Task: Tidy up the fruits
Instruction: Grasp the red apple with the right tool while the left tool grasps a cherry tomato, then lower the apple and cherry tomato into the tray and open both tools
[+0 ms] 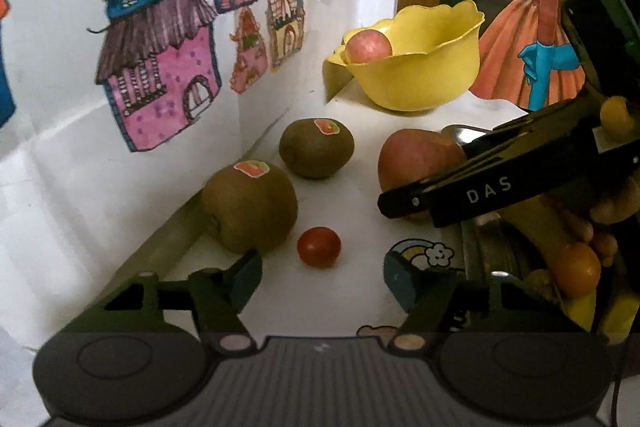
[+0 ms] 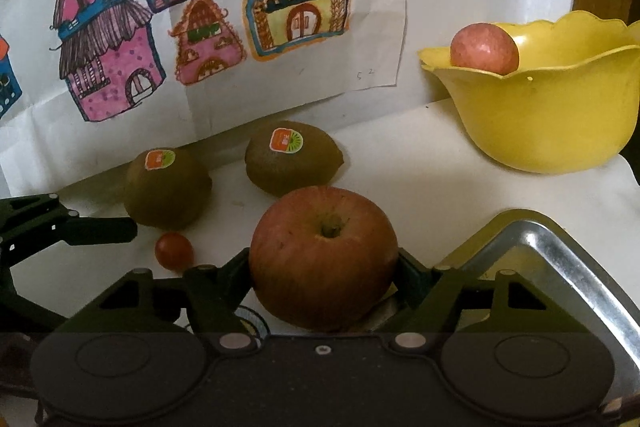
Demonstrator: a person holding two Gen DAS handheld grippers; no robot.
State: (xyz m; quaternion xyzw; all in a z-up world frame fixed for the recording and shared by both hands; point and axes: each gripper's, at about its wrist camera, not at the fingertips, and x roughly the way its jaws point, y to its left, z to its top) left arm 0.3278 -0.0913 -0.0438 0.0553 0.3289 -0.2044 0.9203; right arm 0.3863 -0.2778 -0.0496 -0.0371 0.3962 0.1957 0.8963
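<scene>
Step in hand: apple pickup. Your right tongs clenched on apple, lower centre, over table. Left tongs released, empty, near cherry tomato. Next: carry apple to yellow bowl, upper right; clear rim before release.

1. You've got "DAS" in white on the right gripper arm, right side of left-wrist view.
2. Kiwi stickers: print too small to read.
3. Faint pencil marks on drawing sheet, approx. "5 2".
</scene>
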